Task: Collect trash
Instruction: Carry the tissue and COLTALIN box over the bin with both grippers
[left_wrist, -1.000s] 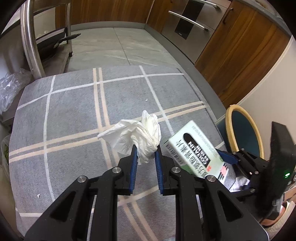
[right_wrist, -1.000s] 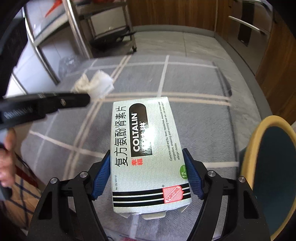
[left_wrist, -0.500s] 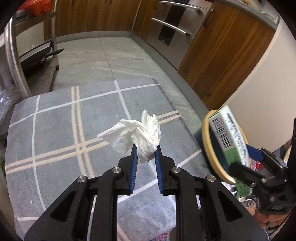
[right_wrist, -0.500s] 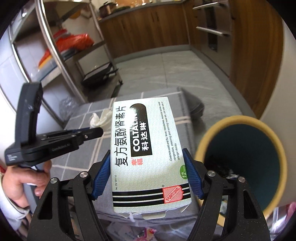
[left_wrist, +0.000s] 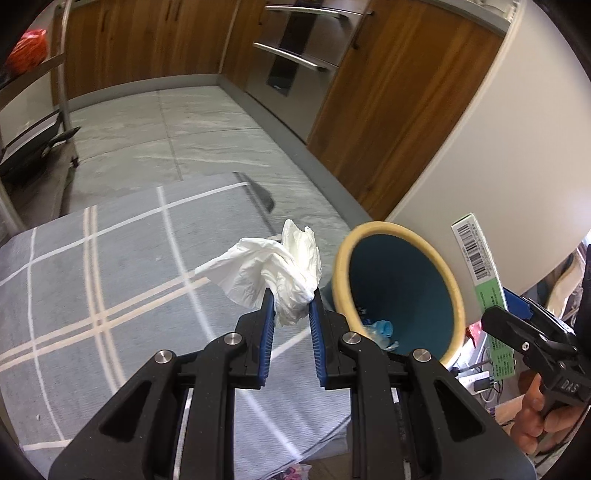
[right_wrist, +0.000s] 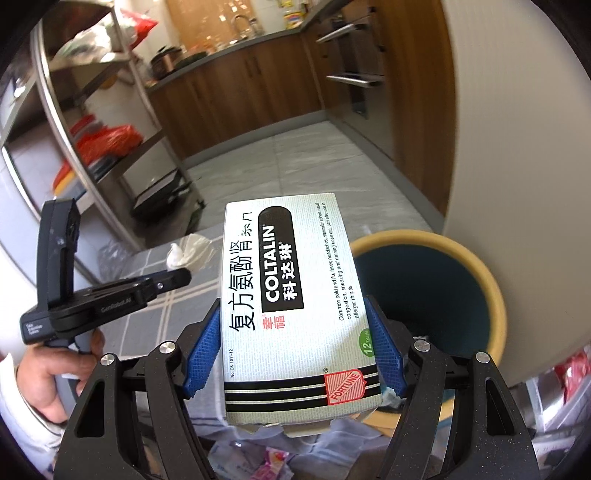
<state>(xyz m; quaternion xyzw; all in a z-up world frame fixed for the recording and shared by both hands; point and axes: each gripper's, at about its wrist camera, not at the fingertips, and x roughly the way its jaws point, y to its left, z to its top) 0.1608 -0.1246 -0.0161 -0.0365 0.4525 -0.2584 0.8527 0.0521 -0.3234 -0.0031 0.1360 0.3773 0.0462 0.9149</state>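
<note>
Tissue (left_wrist: 280, 273) sits clamped in the left tool (left_wrist: 291, 314), medicine box (right_wrist: 291, 306) in the right tool (right_wrist: 295, 354), beside the bin (right_wrist: 476, 266).

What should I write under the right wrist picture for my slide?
Right gripper clamps a medicine box near the yellow-rimmed bin; left gripper carries a crumpled tissue.

Wooden cabinets (left_wrist: 388, 122), grey tile floor (left_wrist: 192, 129), steel shelving (right_wrist: 74, 110), plaid rug (left_wrist: 110, 295).
</note>
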